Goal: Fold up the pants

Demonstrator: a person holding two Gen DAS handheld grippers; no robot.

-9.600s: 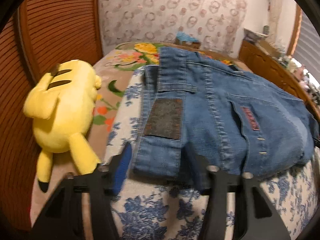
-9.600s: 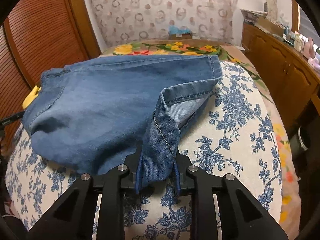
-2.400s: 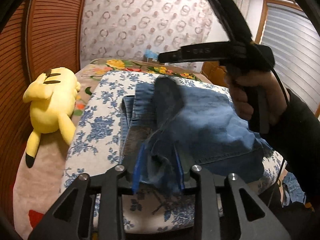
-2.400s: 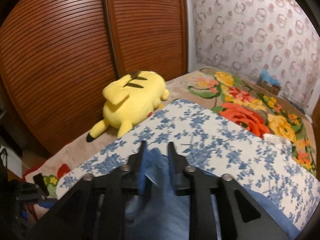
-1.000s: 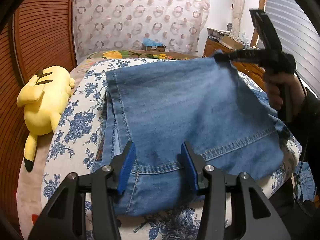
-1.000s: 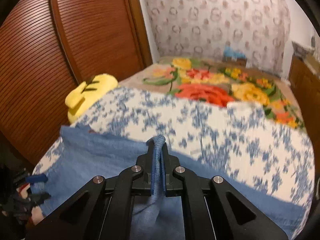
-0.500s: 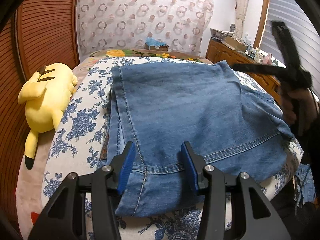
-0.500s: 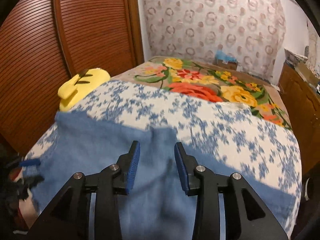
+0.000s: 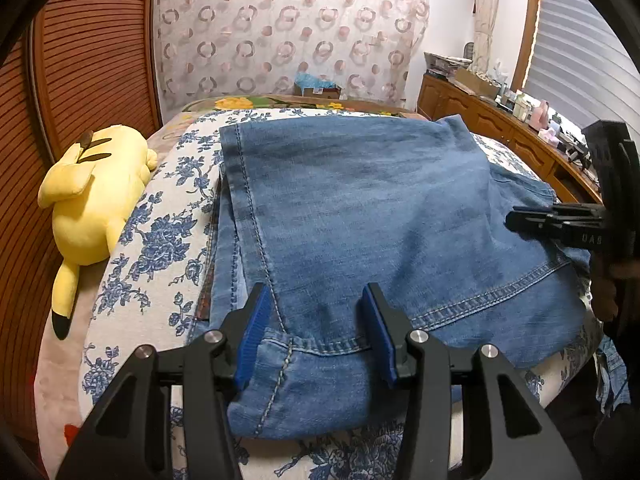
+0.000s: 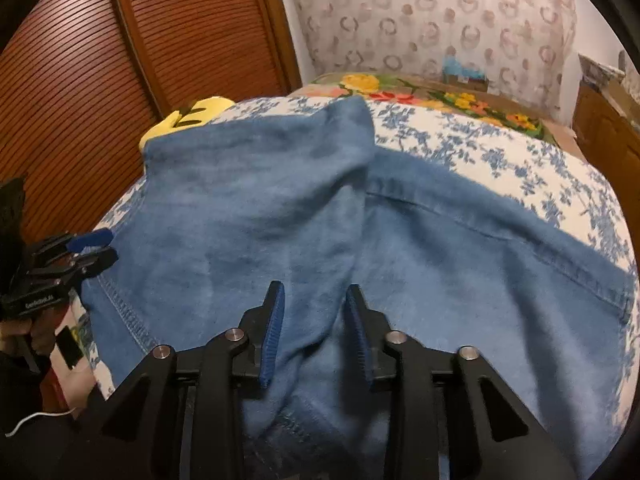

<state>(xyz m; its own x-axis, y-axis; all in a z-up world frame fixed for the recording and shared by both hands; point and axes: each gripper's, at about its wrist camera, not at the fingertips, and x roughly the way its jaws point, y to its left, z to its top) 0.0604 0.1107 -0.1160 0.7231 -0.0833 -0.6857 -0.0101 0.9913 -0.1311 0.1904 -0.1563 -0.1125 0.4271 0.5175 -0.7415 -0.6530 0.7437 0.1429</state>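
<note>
Blue jeans [image 9: 380, 216] lie folded flat on the blue-flowered bed cover [image 9: 160, 232]. My left gripper [image 9: 316, 300] stands open over the hem at the near edge, its blue pads either side of the side seam without pinching it. In the right wrist view the jeans [image 10: 260, 208] fill the middle. My right gripper [image 10: 314, 292] is low over them, its jaws closing around a raised ridge of denim that the pads do not press. Each gripper shows in the other's view: the right gripper [image 9: 560, 224] at the far right, the left gripper [image 10: 92, 248] at the far left.
A yellow plush toy [image 9: 96, 192] lies left of the jeans beside the slatted wooden doors [image 10: 120, 60]. A wooden dresser [image 9: 500, 128] with clutter runs along the right. A small box [image 9: 318, 88] sits at the bed's far end, in front of a patterned curtain.
The right gripper let go of the denim corner, opened, came down over the jeans, and its jaws have narrowed again. The folded layer now lies flat. The left gripper stayed put.
</note>
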